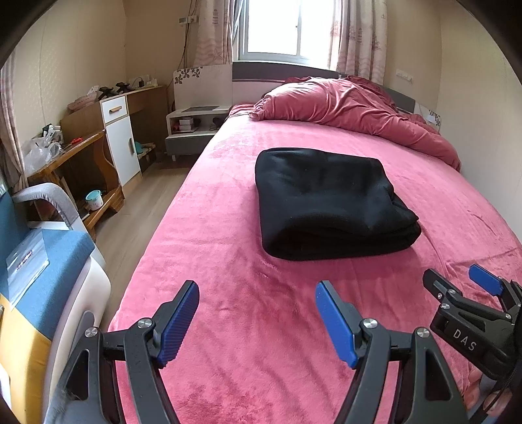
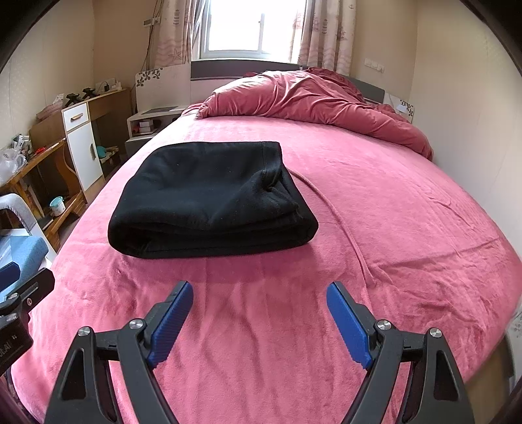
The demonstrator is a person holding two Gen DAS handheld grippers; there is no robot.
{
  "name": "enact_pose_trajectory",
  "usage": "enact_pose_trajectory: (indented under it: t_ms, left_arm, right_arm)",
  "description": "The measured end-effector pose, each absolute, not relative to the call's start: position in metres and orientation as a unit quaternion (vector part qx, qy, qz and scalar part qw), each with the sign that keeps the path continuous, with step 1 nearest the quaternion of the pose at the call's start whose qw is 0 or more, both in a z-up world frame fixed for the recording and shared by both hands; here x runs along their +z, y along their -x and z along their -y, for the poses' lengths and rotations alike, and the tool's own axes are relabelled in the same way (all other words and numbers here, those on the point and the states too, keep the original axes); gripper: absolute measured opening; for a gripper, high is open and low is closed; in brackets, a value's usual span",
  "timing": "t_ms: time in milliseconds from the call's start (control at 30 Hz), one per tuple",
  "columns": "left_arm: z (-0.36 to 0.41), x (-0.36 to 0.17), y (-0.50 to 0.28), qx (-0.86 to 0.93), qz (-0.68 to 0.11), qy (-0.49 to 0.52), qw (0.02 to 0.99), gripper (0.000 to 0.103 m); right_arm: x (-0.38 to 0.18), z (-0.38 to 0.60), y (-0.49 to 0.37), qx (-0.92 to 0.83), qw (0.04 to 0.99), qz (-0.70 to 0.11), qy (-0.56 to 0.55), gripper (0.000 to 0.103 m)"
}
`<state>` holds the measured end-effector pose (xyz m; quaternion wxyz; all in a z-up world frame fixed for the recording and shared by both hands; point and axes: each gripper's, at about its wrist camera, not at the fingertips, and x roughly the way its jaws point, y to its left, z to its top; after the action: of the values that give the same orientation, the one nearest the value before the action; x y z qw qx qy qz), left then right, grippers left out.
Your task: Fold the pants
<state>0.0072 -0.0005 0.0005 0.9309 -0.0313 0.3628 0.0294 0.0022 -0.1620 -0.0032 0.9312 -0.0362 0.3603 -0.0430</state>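
My left claw (image 1: 257, 321) and right claw (image 2: 259, 321), black with blue ribbed pads, gape wide and empty above the pink plush bedspread (image 2: 391, 228); the black fleece pants (image 2: 208, 202) lie folded just ahead, untouched.

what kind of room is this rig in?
A home bedroom, most likely: a bed with a pink cover and a bunched red duvet, a nightstand beside it, and a curtained window.

Soft daylight pours from the window (image 1: 287, 29), which glares white. Both views are sharp at centre; fisheye bending curves the bed (image 2: 391, 228) edges, and the corners go black.
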Motion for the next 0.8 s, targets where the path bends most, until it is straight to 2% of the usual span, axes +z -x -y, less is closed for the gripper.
enact_pose_trajectory:
  t_ms: [800]
  left_arm:
    - [0.0049,0.0018,-0.0042,0.036,-0.364,0.028,0.93,0.075]
  right_arm:
    - [-0.0034,0.1627,-0.0022,-0.037,0.931,-0.362,0.039,0.085]
